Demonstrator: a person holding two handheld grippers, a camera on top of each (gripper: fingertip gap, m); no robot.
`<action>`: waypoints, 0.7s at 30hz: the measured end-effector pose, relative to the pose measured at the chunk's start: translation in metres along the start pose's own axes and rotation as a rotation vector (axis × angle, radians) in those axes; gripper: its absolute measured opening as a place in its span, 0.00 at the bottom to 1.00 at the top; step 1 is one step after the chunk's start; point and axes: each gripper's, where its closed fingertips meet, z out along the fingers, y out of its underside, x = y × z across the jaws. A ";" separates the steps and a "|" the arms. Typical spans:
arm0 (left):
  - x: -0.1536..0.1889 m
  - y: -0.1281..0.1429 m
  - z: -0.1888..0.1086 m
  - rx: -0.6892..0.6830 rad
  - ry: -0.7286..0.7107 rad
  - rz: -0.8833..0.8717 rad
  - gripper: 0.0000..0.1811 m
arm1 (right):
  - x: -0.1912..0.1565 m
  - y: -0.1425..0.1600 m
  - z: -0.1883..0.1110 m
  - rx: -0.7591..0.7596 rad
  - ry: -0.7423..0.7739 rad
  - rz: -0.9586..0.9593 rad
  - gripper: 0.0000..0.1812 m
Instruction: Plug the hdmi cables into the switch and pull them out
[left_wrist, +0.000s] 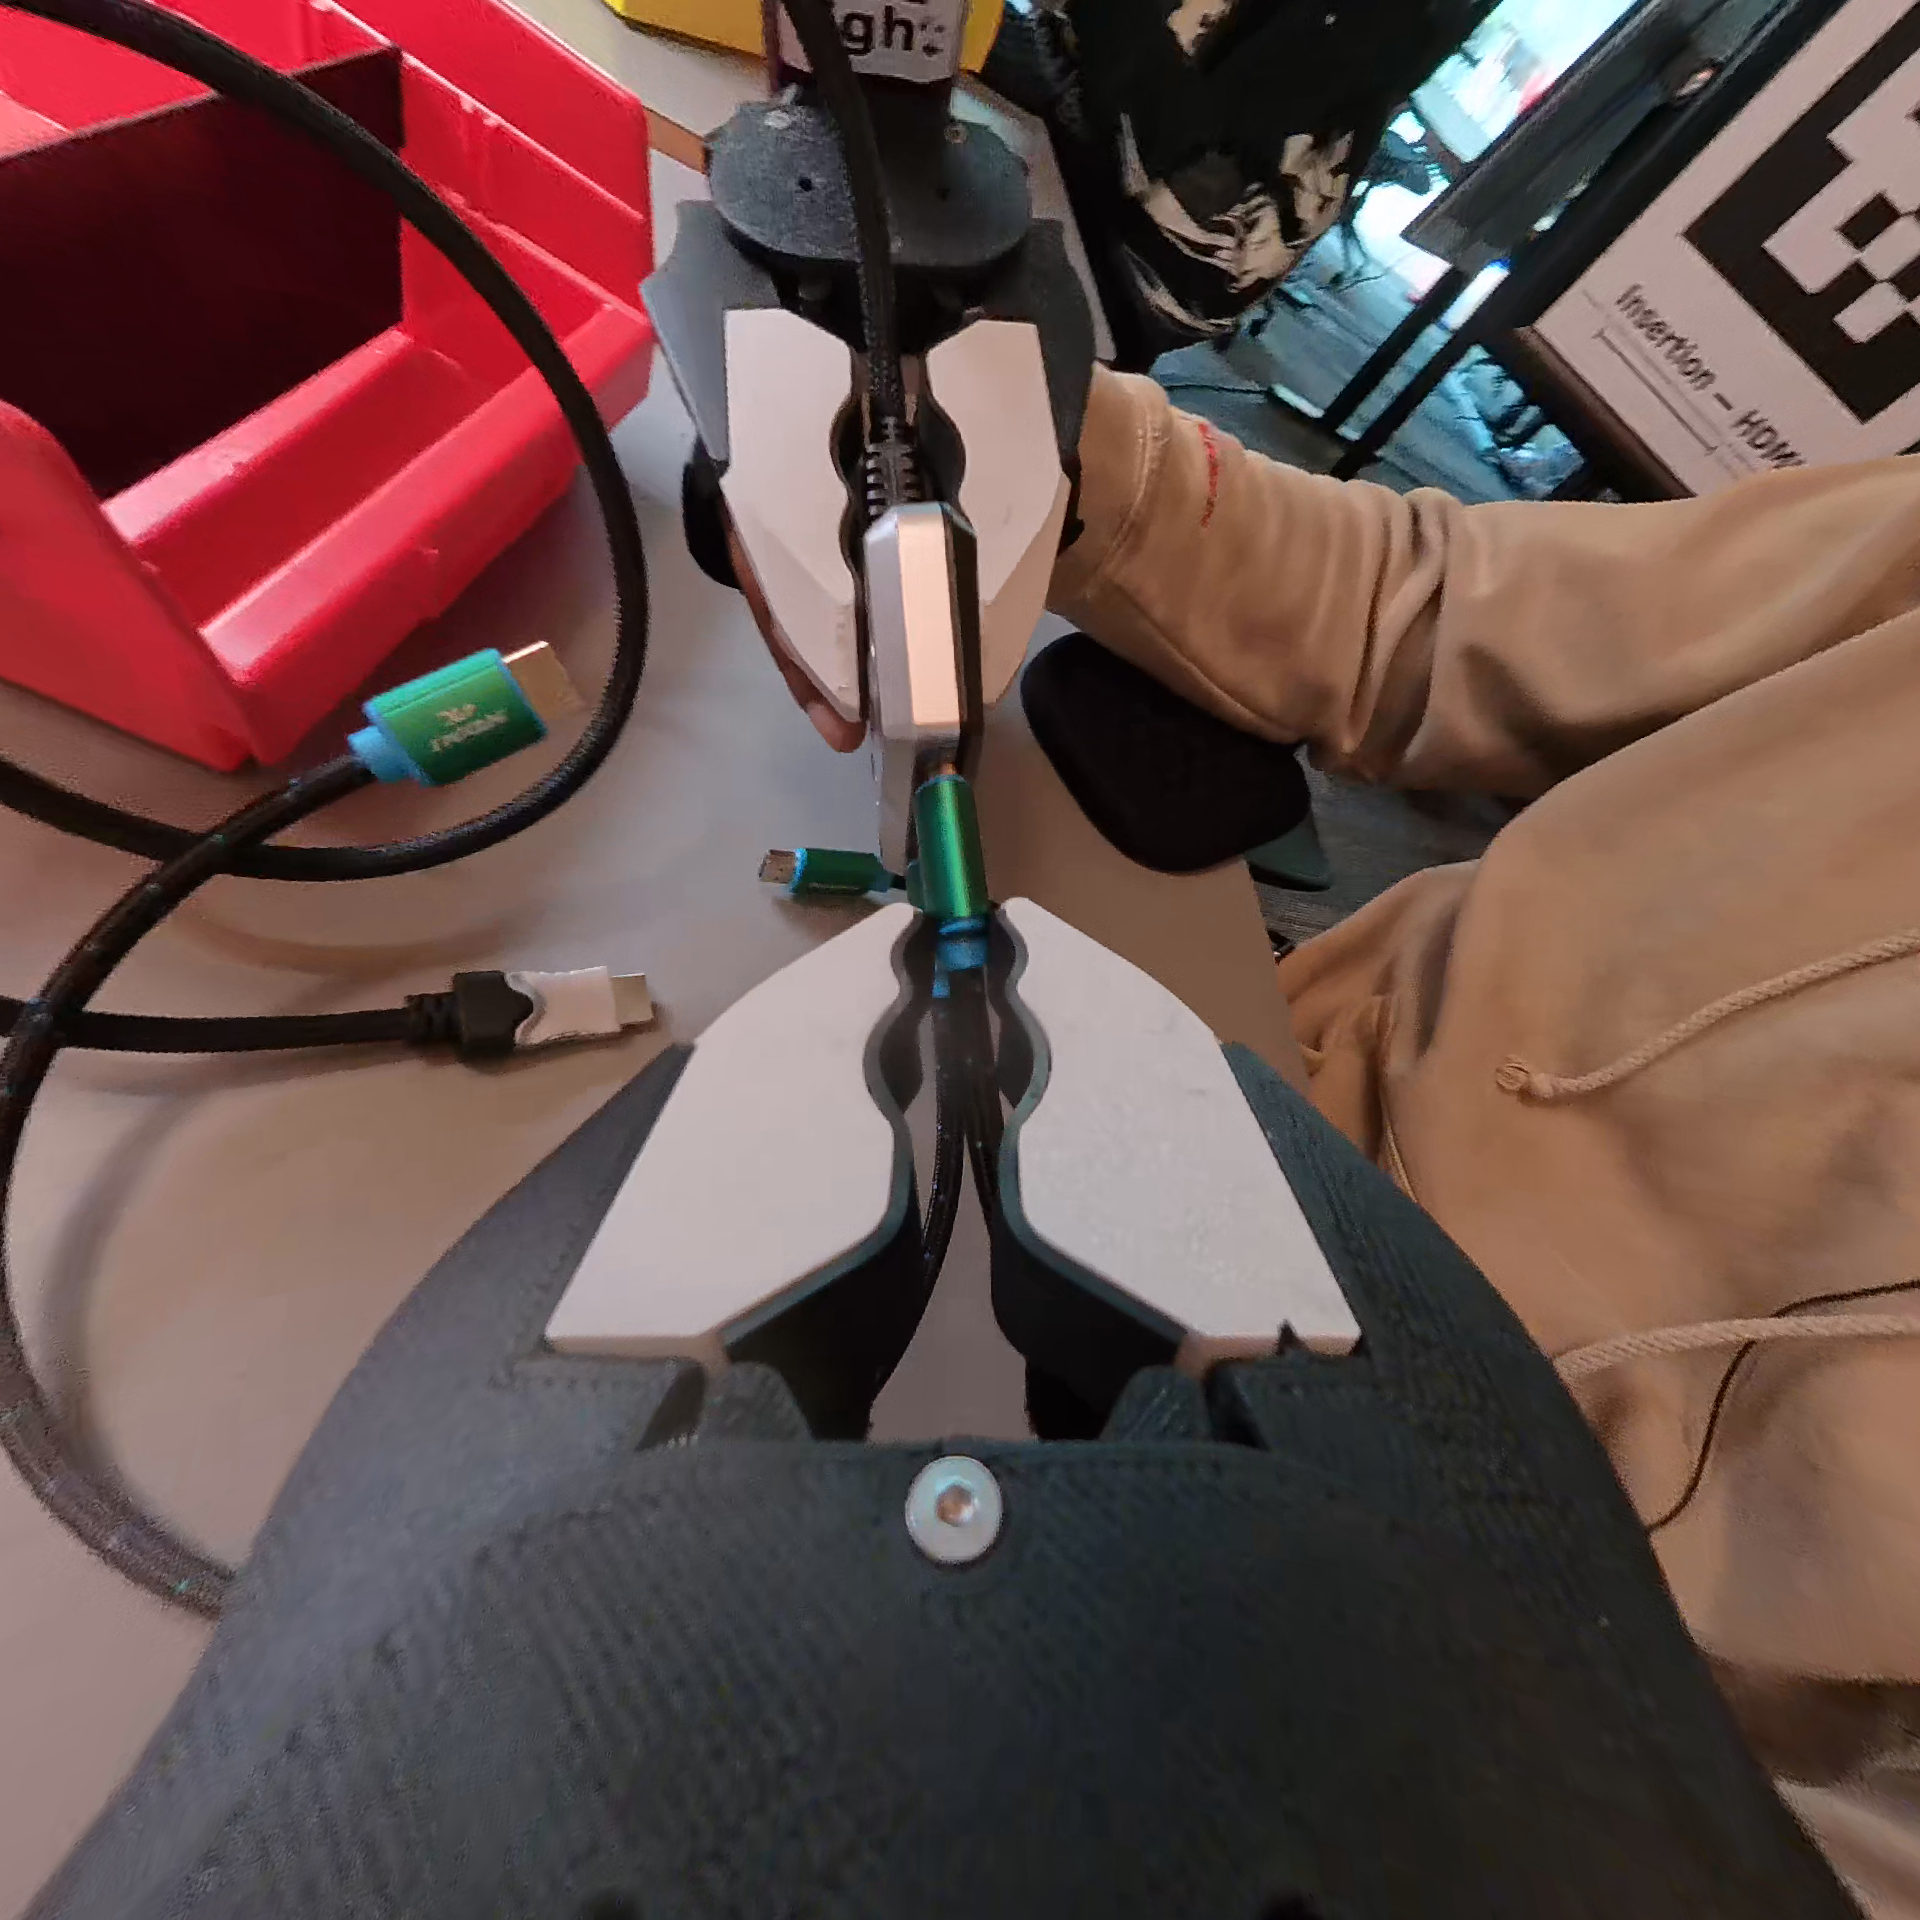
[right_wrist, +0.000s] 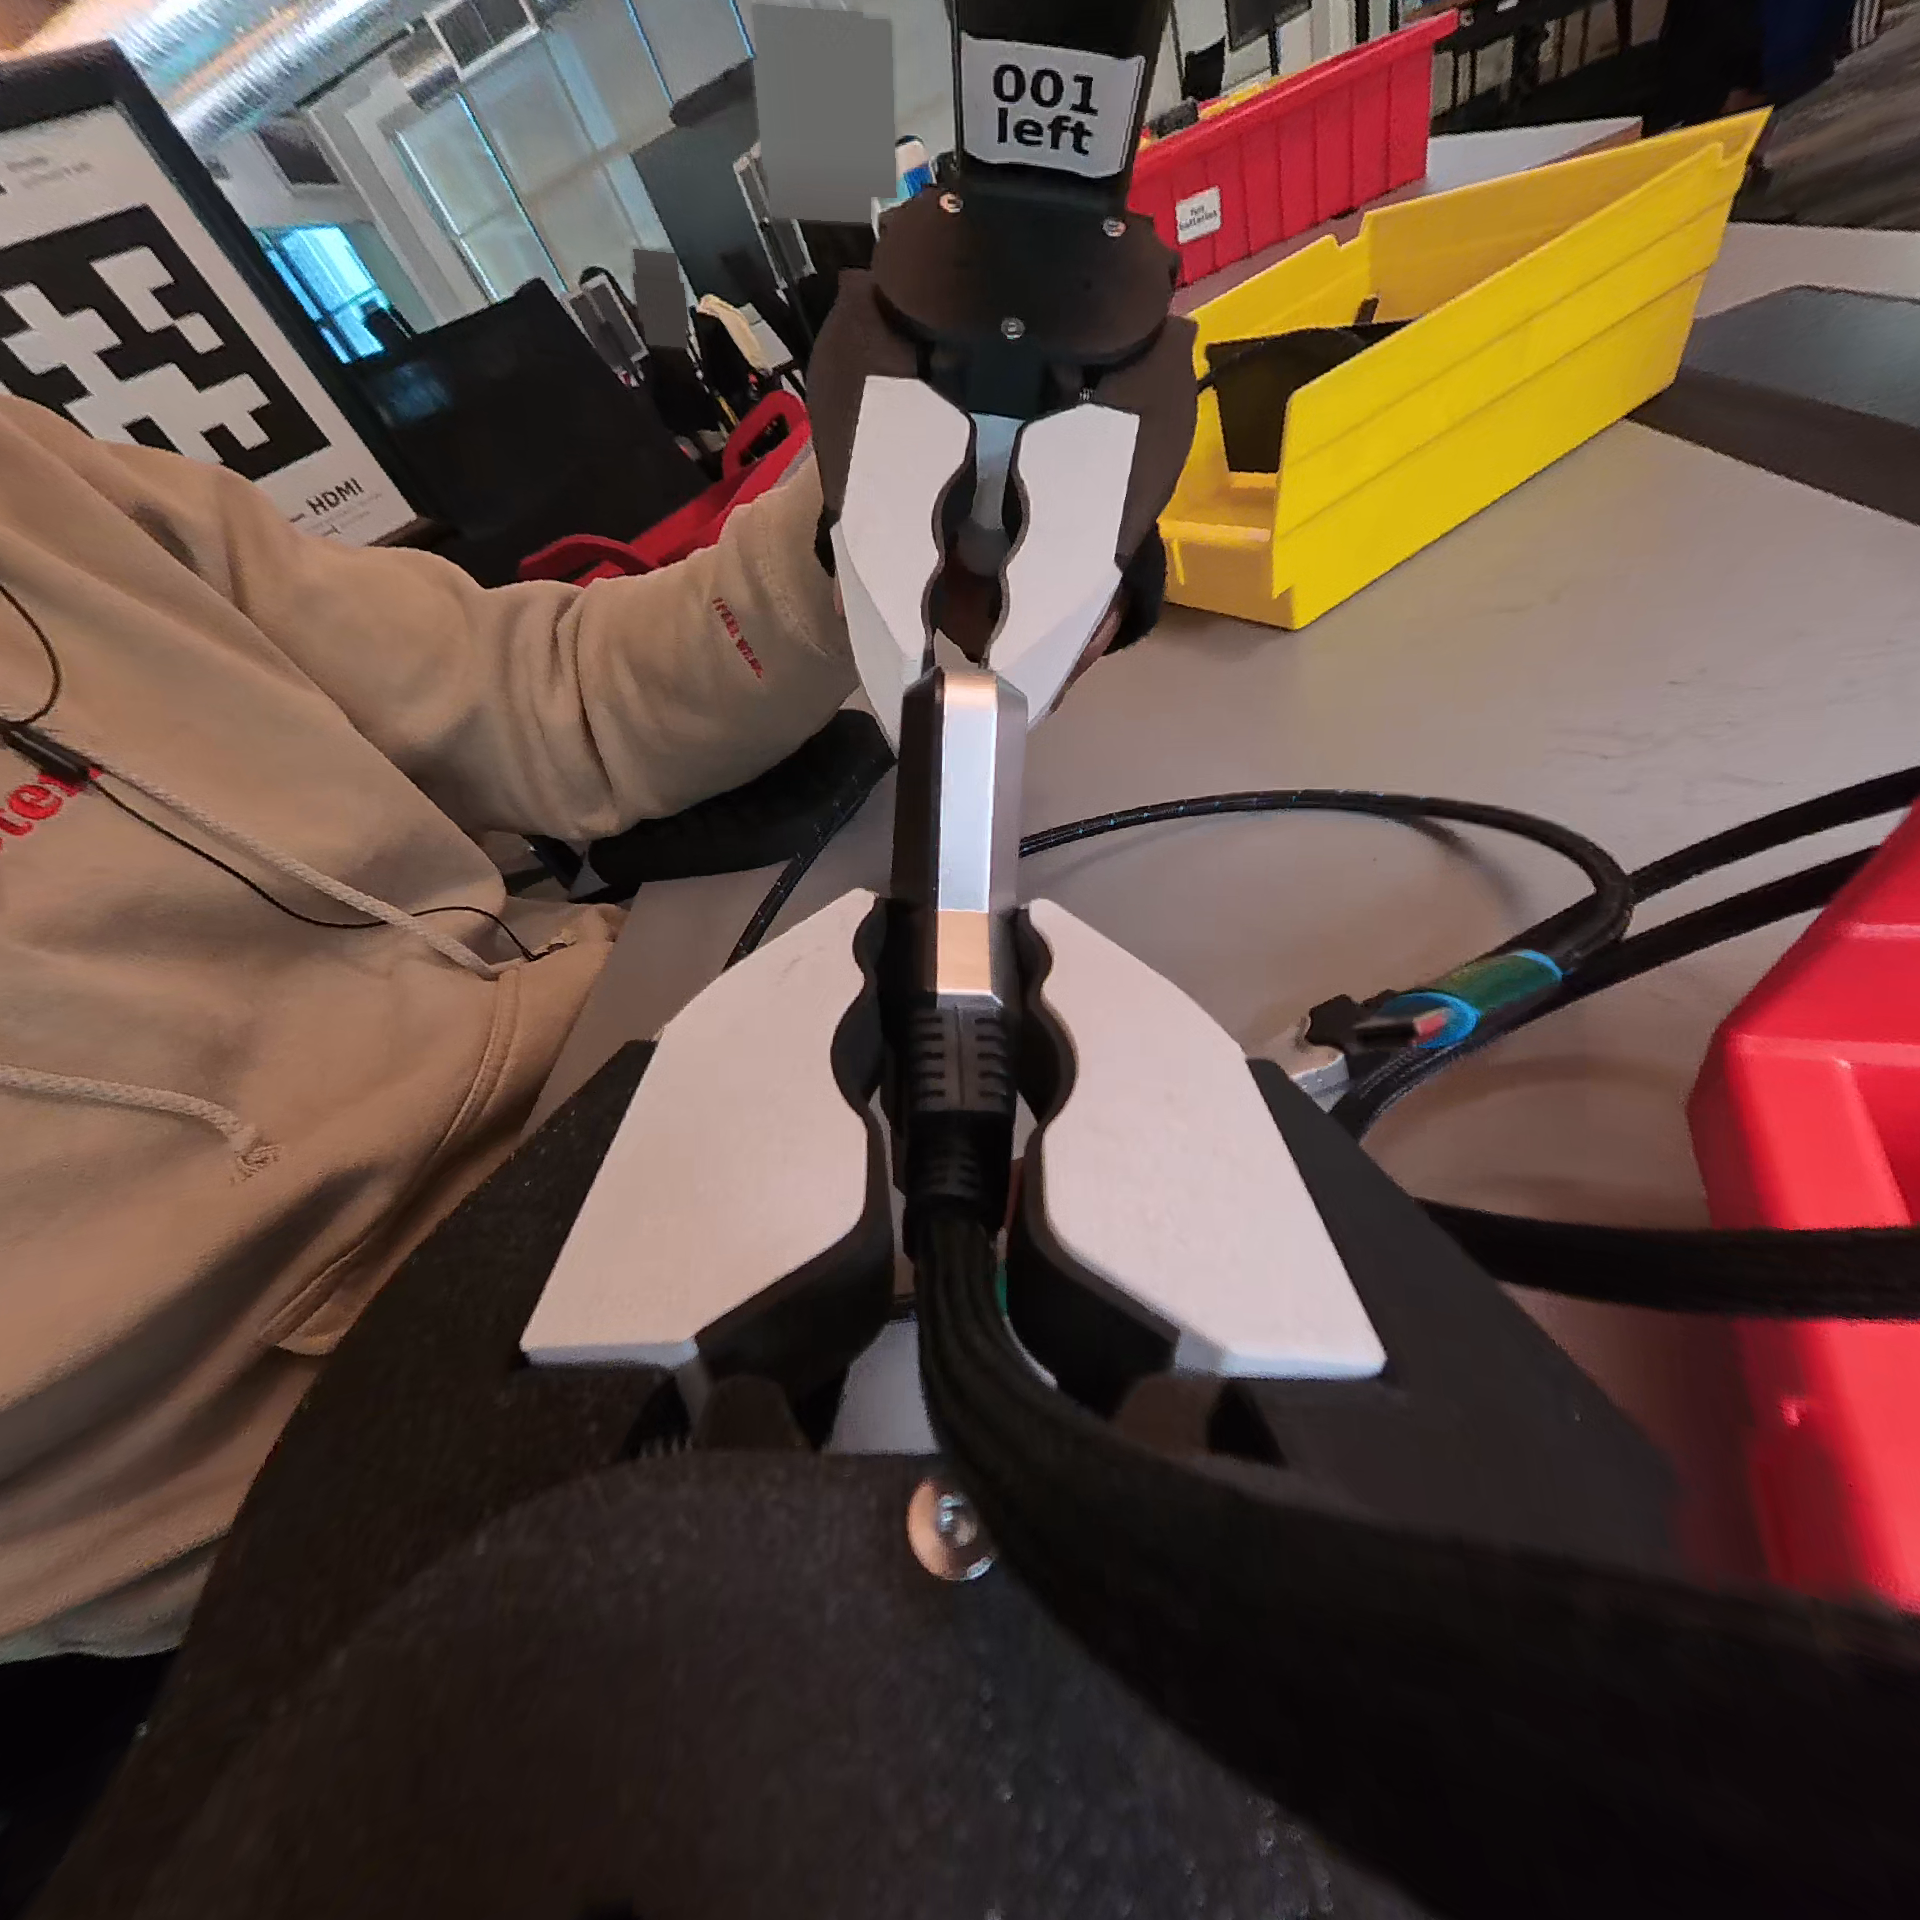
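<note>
My left gripper (left_wrist: 956, 925) is shut on the blue cable end of a green HDMI plug (left_wrist: 945, 842). The plug's tip meets the near end of the silver switch (left_wrist: 920, 623), with a sliver of metal showing between them. My right gripper (right_wrist: 951, 914) is shut on the switch (right_wrist: 966, 810) near its ribbed black cable end. The two grippers face each other tip to tip above the table. The right gripper also shows in the left wrist view (left_wrist: 914, 717), and the left gripper in the right wrist view (right_wrist: 966, 686). In the right wrist view the switch hides the green plug.
Loose plugs lie on the table: a large green one (left_wrist: 468, 717), a black-and-white one (left_wrist: 540, 1013) and a small green one (left_wrist: 821, 871). Braided black cables loop around a red bin (left_wrist: 312, 416). A yellow bin (right_wrist: 1455, 364) stands behind. A person's beige sleeve (left_wrist: 1351, 623) is close by. About 5 centimetres separates my left fingertips from my right.
</note>
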 end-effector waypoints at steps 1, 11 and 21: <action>0.001 0.001 0.001 0.002 0.024 -0.003 0.05 | -0.001 0.002 0.000 -0.004 -0.016 0.013 0.12; 0.009 0.003 0.014 -0.009 0.077 0.020 0.06 | -0.011 0.014 0.009 -0.080 -0.104 0.080 0.12; 0.007 0.015 0.004 -0.100 -0.090 0.064 0.16 | -0.009 0.008 0.013 -0.043 -0.071 0.018 0.12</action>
